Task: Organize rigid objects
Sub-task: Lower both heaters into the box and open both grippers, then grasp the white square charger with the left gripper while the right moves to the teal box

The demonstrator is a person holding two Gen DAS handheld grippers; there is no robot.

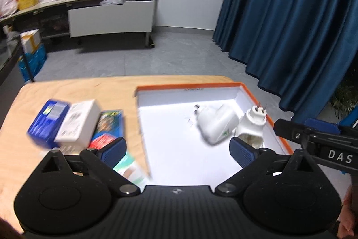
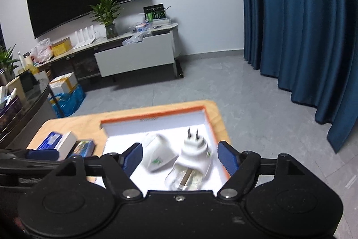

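The left gripper is standing spread wide, pinching nothing. The right gripper is likewise spread, its pads clear of both items. Two white plug adapters are lying in the orange-rimmed tray. The flat adapter is resting ahead of the left gripper. The upright adapter, prongs pointing up, is sitting just ahead of the right gripper, between its fingers' line. Judged light, rigid, smooth-shelled and likely slippery; best taken across the broad body, not the prongs. Small boxes are lying left of the left gripper, outside the tray.
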